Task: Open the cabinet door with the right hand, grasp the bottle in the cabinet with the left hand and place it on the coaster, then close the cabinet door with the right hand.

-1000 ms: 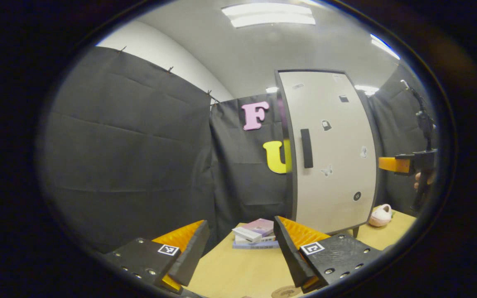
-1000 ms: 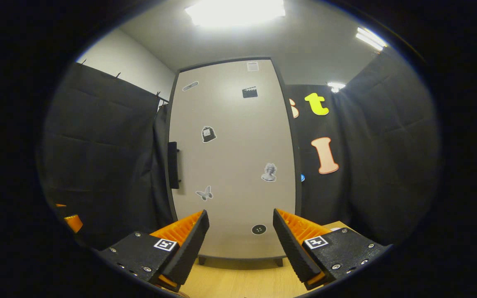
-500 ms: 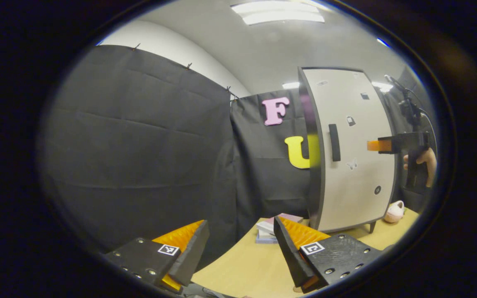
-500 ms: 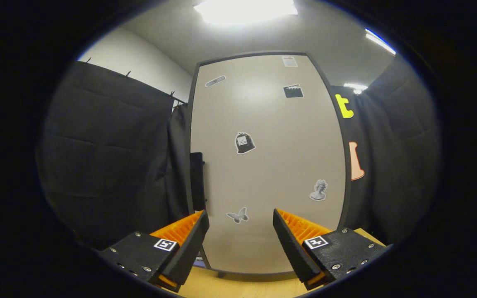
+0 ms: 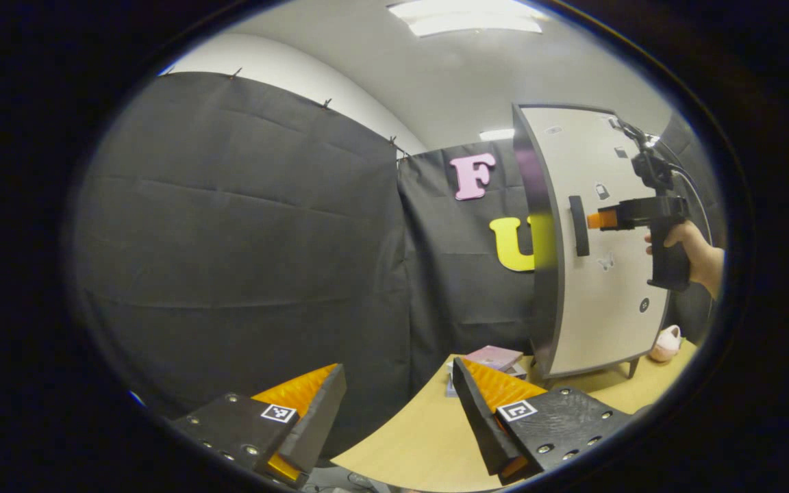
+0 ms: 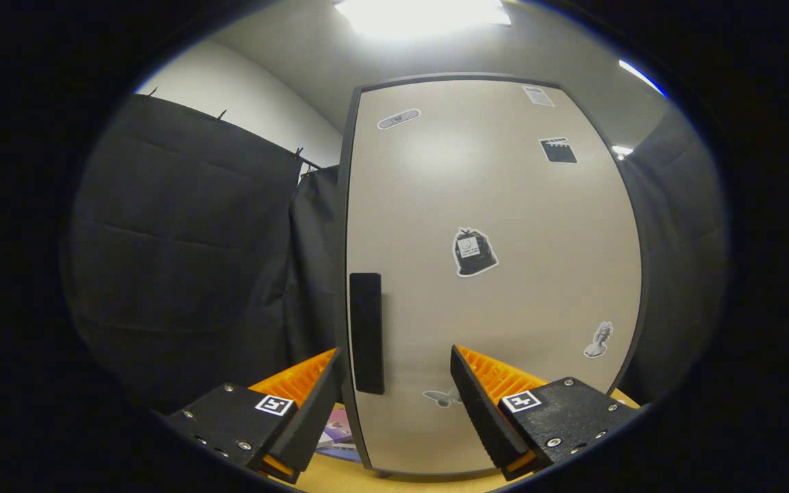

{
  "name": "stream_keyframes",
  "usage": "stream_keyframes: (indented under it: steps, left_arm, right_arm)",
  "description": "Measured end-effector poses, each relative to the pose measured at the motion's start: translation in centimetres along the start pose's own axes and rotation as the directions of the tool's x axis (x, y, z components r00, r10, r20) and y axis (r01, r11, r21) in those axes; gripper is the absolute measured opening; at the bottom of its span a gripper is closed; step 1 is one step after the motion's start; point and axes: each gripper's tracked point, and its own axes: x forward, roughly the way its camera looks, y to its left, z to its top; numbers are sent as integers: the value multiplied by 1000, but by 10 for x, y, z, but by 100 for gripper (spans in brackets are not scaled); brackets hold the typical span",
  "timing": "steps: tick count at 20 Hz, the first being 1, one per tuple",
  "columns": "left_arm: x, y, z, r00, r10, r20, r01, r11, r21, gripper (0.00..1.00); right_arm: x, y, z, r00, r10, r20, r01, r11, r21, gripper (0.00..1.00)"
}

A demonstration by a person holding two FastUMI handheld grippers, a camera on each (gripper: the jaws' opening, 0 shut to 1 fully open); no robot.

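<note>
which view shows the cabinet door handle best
The right gripper view: the handle stands large and close, between the open right hand-held gripper's fingers. In the left gripper view the handle is small and far off.

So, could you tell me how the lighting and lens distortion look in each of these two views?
Right gripper view: the ceiling light is blown out and leaves a soft sheen high on the cabinet door, whose edges bow outward. Left gripper view: exposure is more even; the cabinet door curves near the rim.
</note>
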Motion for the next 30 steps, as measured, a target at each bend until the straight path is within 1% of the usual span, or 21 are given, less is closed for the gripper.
stream_keyframes:
  steps: [1, 2, 3, 4, 6, 7, 9, 10, 11, 12, 13, 15, 18, 19, 20, 23, 25, 26, 30]
  left_arm:
    - [1, 2, -2, 1000, 3, -4, -3, 1000, -1, 93]
    - [2, 5, -3, 1000, 7, -6, -7, 1000, -2, 93]
    - [5, 9, -5, 1000, 12, -10, -12, 1000, -2, 93]
    - [6, 12, -7, 1000, 16, -15, -16, 1000, -1, 90]
    - [8, 17, -8, 1000, 21, -18, -21, 1000, -3, 90]
    - [7, 18, -8, 1000, 20, -18, -20, 1000, -4, 90]
    - [9, 18, -11, 1000, 14, -19, -14, 1000, -5, 90]
    - [11, 18, -11, 1000, 11, -20, -11, 1000, -3, 90]
    - [13, 18, -11, 1000, 8, -20, -8, 1000, -2, 90]
    - [15, 16, -11, 1000, 3, -19, -4, 1000, -3, 90]
    - [17, 14, -10, 1000, -2, -17, 2, 1000, -5, 90]
    - [21, 9, -6, 1000, -17, -8, 17, 1000, -10, 90]
    - [26, -5, -3, 999, -46, 6, 46, 999, -9, 90]
    - [28, -10, -3, 998, -57, 9, 57, 998, -8, 87]
    - [30, -16, -4, 998, -68, 5, 68, 998, -8, 93]
    - [33, -35, -4, 995, -95, -2, 95, 995, -18, 93]
    - [33, -50, 2, 994, -112, 6, 112, 993, -27, 90]
    - [32, -58, 6, 992, -123, 11, 124, 992, -27, 93]
    - [26, -83, 17, 988, -153, 27, 153, 988, -20, 93]
  right_arm:
    - [7, 4, 0, 1000, 2, -8, -2, 1000, -8, 92]
    - [13, 8, -2, 1000, 4, -24, -5, 1000, -16, 90]
    - [20, 13, -5, 999, 7, -41, -8, 1000, -21, 86]
    - [26, 16, -8, 998, 5, -58, -7, 1000, -23, 84]
    - [34, 18, -11, 997, -17, -73, 16, 1000, -20, 74]
    - [39, 17, -14, 996, -30, -85, 29, 999, -18, 64]
    - [47, 18, -22, 991, -45, -123, 45, 999, -9, 55]
    - [50, 17, -26, 988, -55, -143, 54, 998, -12, 55]
    - [51, 18, -30, 984, -50, -168, 49, 999, -11, 52]
    - [52, 16, -28, 985, -67, -157, 68, 998, -2, 48]
    - [52, 16, -32, 981, -63, -182, 66, 998, 10, 32]
    - [48, 18, -30, 981, -46, -188, 52, 998, 30, 23]
    - [42, 18, -28, 983, -6, -184, 11, 1000, 25, 23]
    - [38, 19, -27, 984, 7, -180, -1, 1000, 29, 23]
    - [34, 19, -25, 985, 16, -169, -11, 999, 30, 23]
    - [24, 20, -24, 987, 51, -153, -48, 999, 24, 23]
    - [22, 16, -26, 985, 81, -152, -76, 996, 41, 23]
    - [21, 15, -26, 985, 93, -147, -86, 995, 48, 23]
    - [11, 12, -24, 984, 122, -132, -116, 992, 53, 23]
